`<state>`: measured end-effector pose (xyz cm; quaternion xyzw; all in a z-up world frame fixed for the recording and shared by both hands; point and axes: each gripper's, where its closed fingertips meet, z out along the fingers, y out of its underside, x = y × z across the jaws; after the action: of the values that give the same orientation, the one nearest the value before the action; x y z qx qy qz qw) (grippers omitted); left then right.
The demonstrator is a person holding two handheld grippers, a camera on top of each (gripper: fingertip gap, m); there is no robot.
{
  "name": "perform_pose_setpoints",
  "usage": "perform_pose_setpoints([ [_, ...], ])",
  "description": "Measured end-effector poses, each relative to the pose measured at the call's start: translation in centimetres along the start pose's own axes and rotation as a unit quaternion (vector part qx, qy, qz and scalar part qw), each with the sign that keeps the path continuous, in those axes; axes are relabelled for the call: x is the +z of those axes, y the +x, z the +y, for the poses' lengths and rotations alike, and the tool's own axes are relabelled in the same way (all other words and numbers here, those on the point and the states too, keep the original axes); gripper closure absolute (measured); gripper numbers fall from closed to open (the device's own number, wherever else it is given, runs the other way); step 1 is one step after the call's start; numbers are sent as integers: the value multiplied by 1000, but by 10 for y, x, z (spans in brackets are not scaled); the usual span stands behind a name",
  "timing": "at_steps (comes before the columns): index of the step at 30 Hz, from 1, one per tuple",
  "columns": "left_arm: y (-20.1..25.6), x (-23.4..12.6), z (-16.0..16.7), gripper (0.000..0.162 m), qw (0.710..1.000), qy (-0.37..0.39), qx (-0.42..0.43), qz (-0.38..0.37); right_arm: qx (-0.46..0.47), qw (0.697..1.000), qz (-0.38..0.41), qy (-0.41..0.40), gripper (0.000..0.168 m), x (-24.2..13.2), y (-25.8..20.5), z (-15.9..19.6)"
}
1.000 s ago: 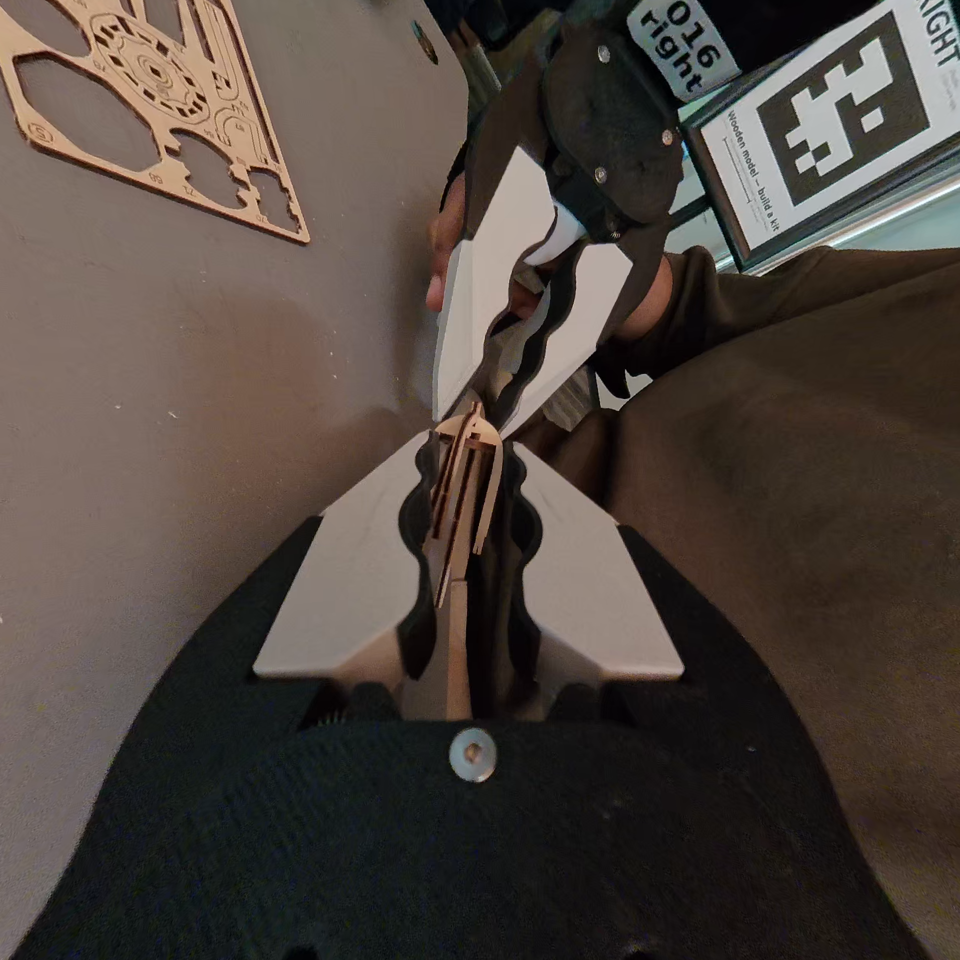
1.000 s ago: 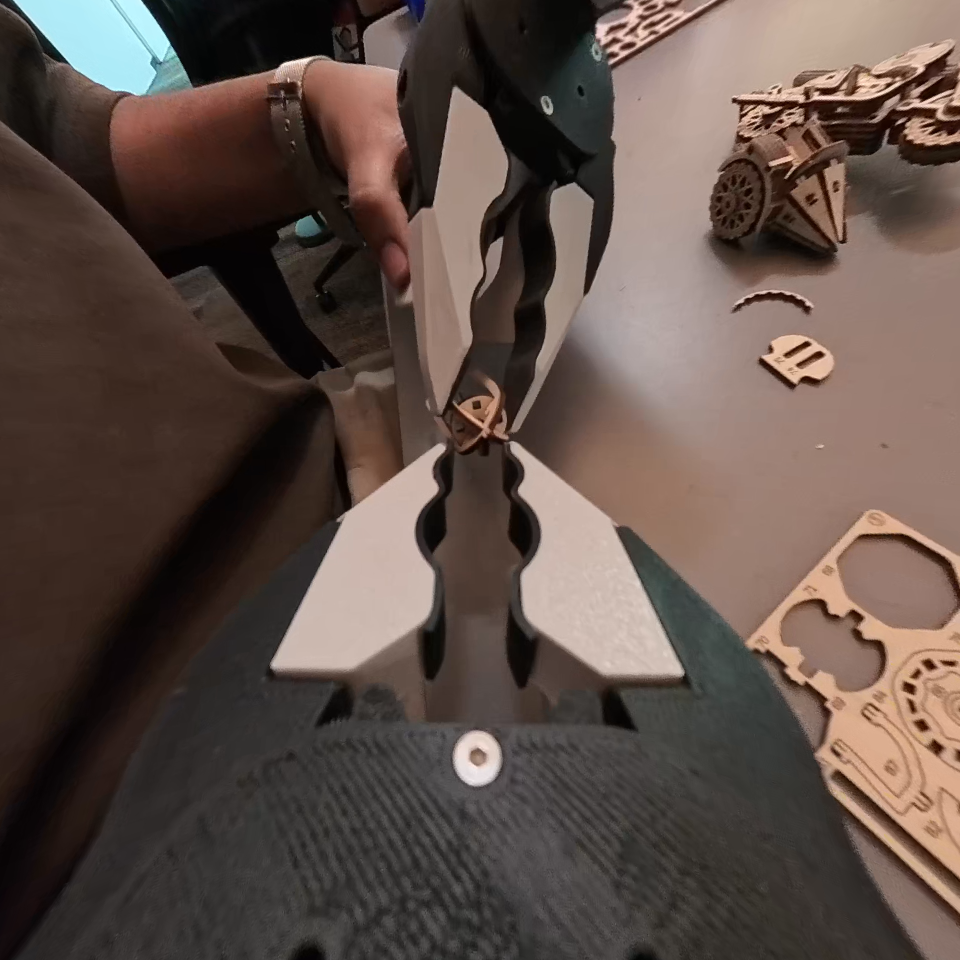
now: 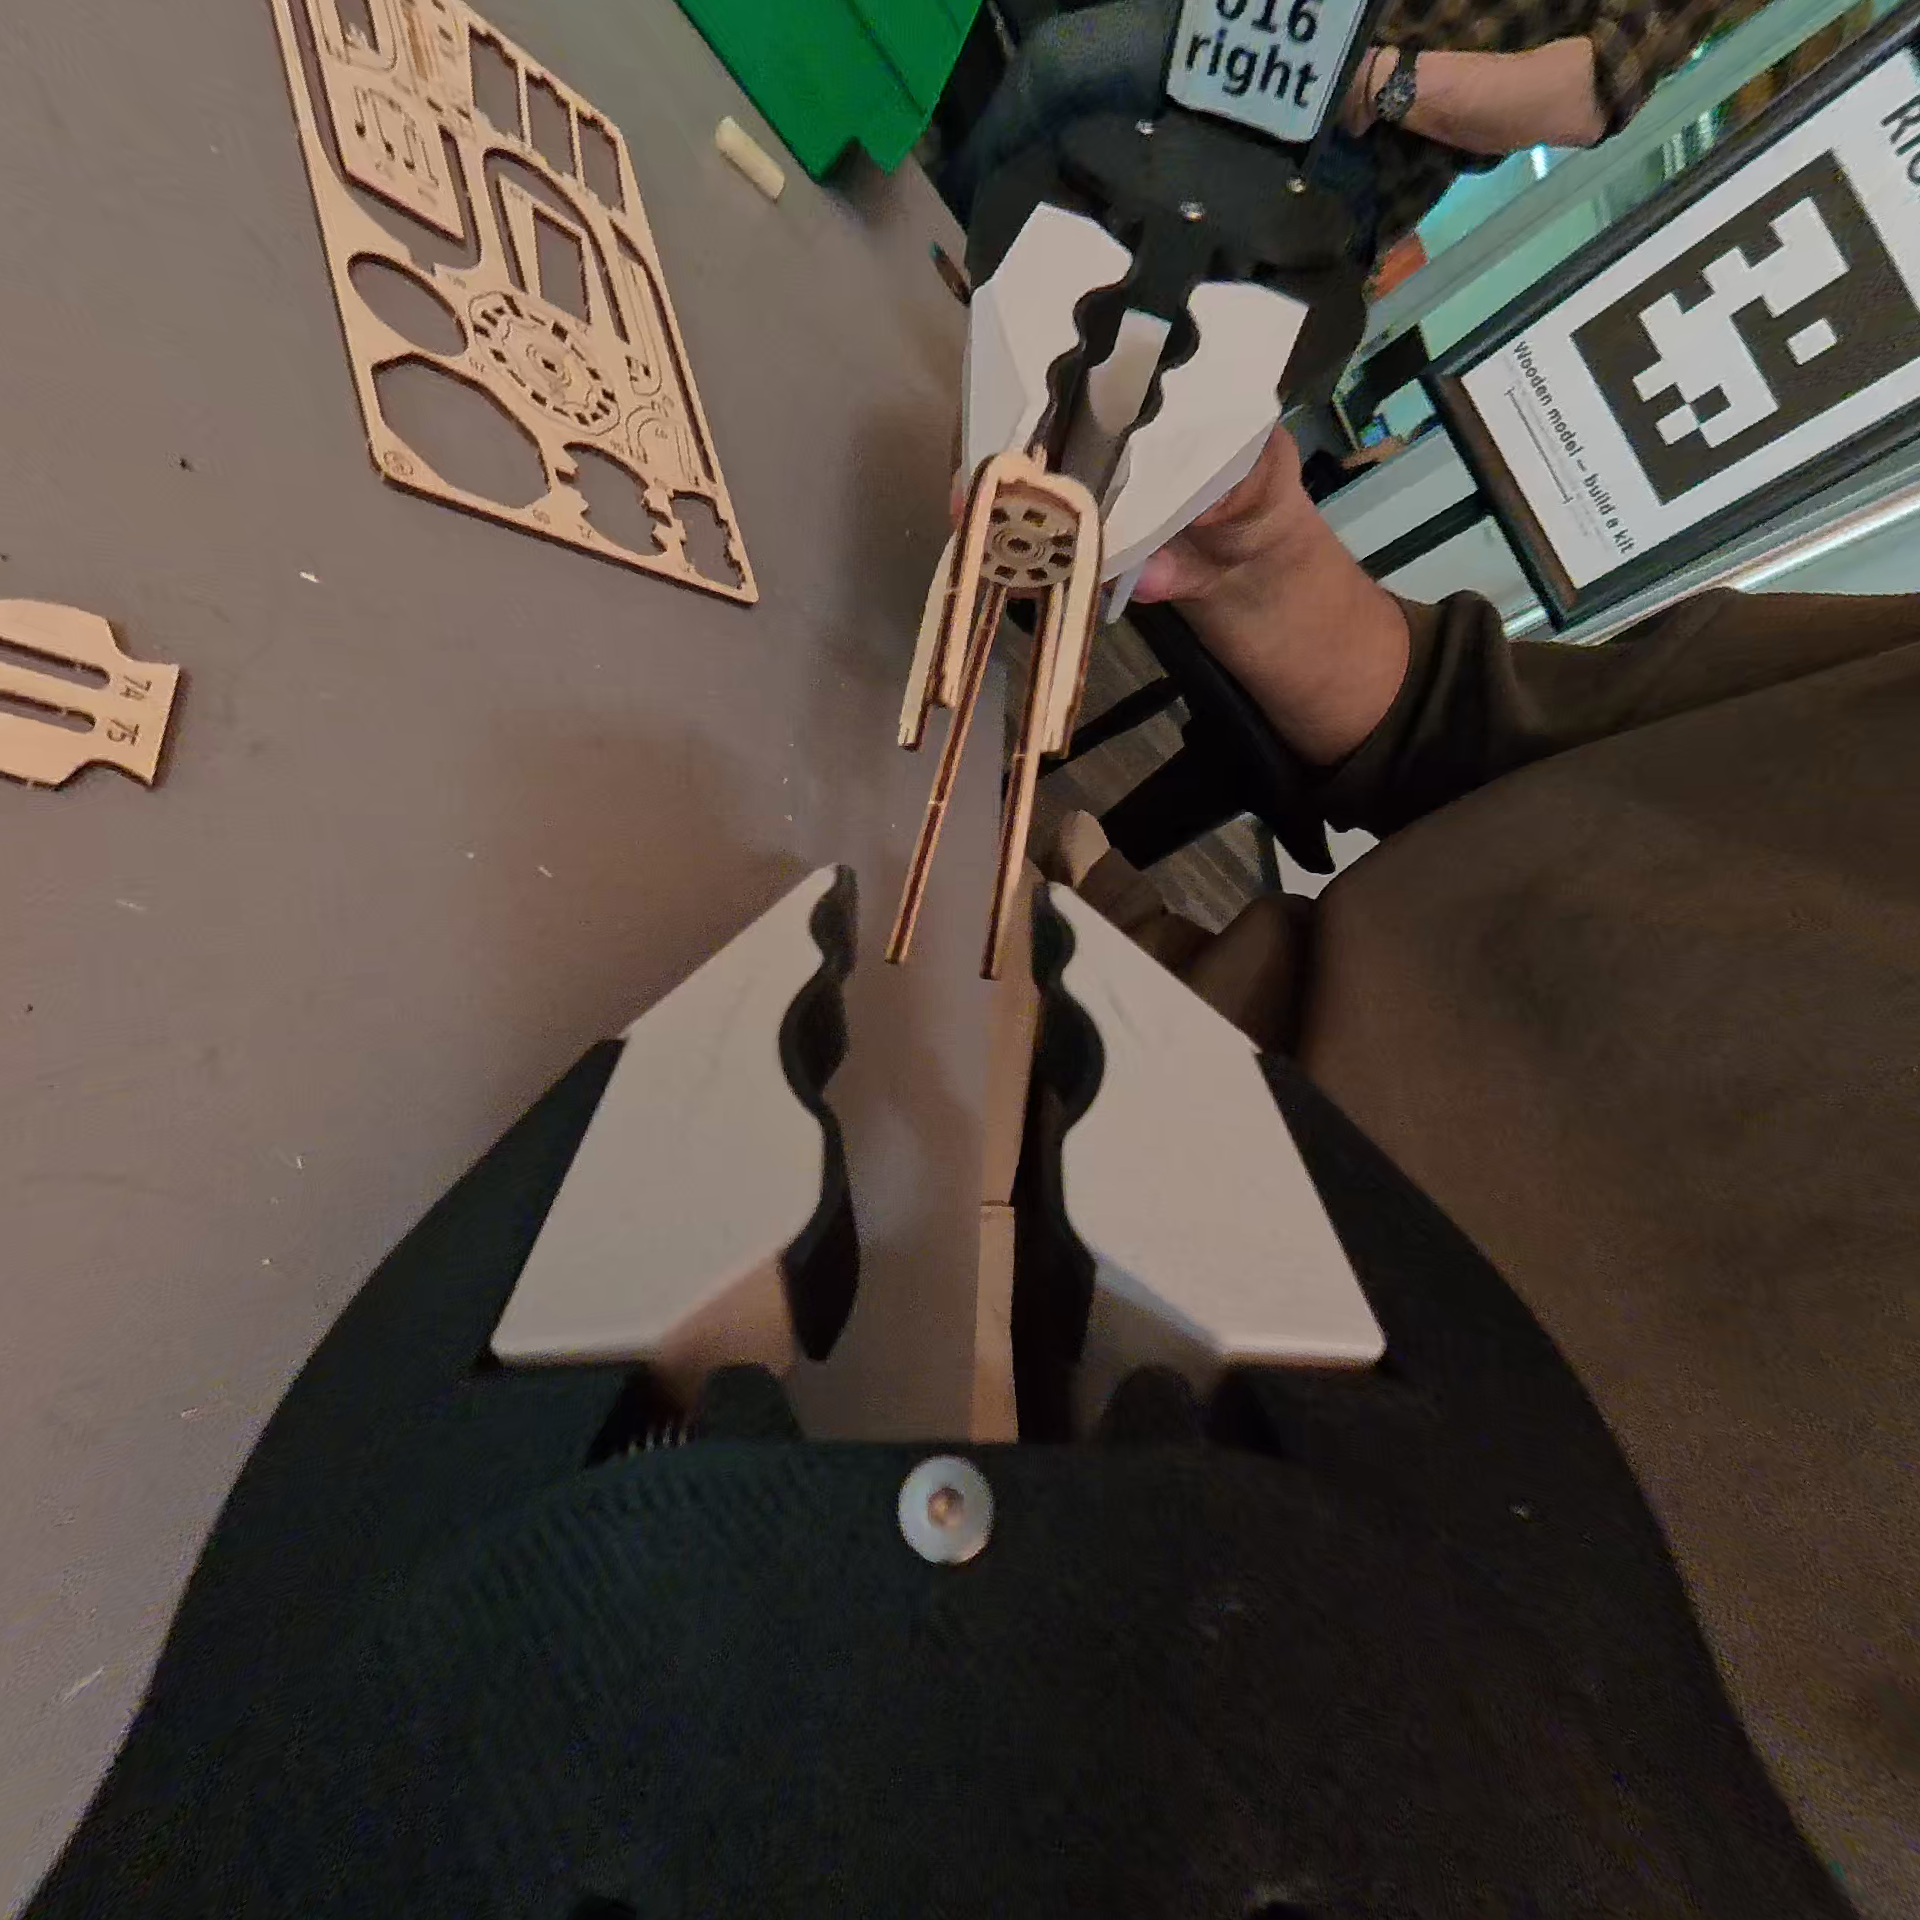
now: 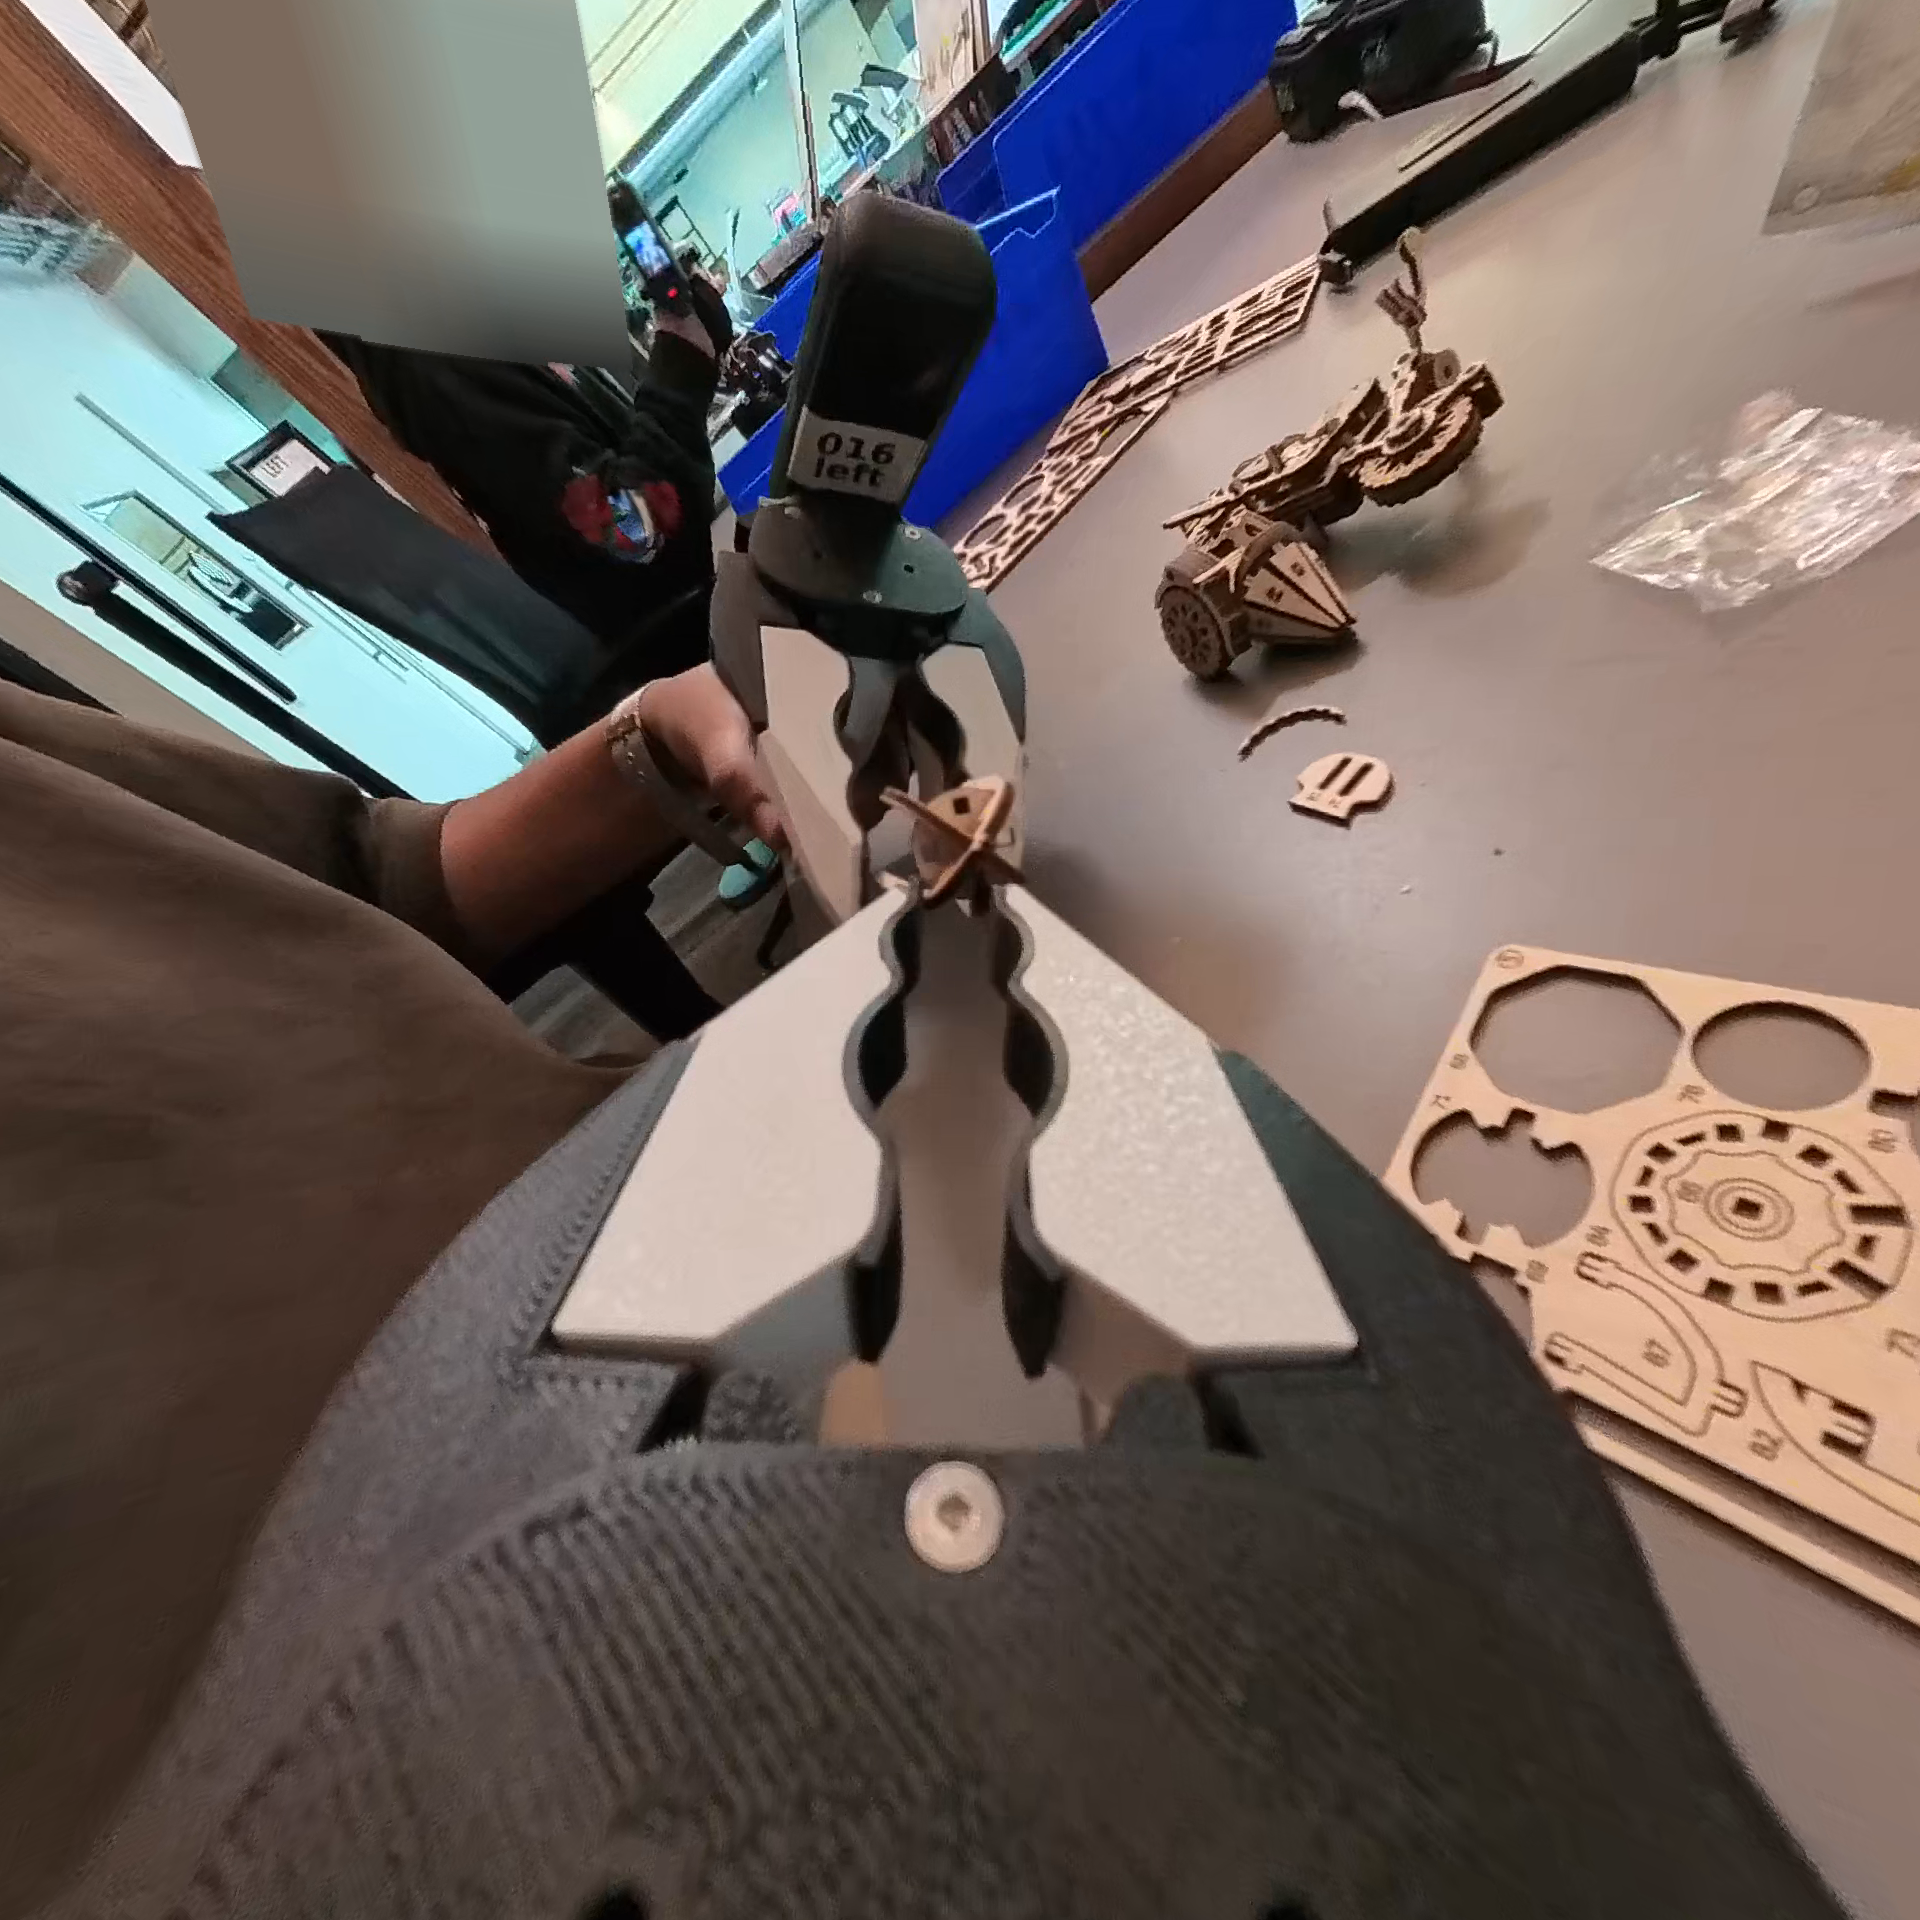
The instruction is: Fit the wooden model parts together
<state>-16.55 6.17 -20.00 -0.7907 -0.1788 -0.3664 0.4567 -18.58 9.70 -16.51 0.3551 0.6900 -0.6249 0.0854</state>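
While the right gripper (image 3: 1049,468) pinches the top of a small wooden sub-assembly (image 3: 1003,665), its two long prongs hang just between the spread fingertips of the left gripper (image 3: 940,904), apparently untouched.

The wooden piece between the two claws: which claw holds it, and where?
The right claw pinches the wooden sub-assembly at its rounded disc end; the left claw is open.

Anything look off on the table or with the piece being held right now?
Nothing stands out. The right gripper pinches the wooden subassembly by its rounded end, prongs intact. The part sheet lies flat on the table.
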Motion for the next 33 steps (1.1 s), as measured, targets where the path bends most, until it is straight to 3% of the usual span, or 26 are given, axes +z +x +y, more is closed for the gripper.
perform_pose_setpoints([
  [4, 6, -7, -7, 150, 1000, 21, 2, 20, -23, 1000, 6, -7, 157, 2, -2, 1],
  [8, 8, -8, -9, 154, 999, 25, 5, 25, -25, 1000, 6, -5, 157, 1, -2, 0],
  [23, 6, -9, -19, 110, 998, 55, 22, 7, -48, 999, 23, -5, 158, 0, 0, -2],
  [33, 21, -2, -19, 114, 996, 54, 67, 22, -189, 977, 36, -91, 158, 15, -19, 22],
])
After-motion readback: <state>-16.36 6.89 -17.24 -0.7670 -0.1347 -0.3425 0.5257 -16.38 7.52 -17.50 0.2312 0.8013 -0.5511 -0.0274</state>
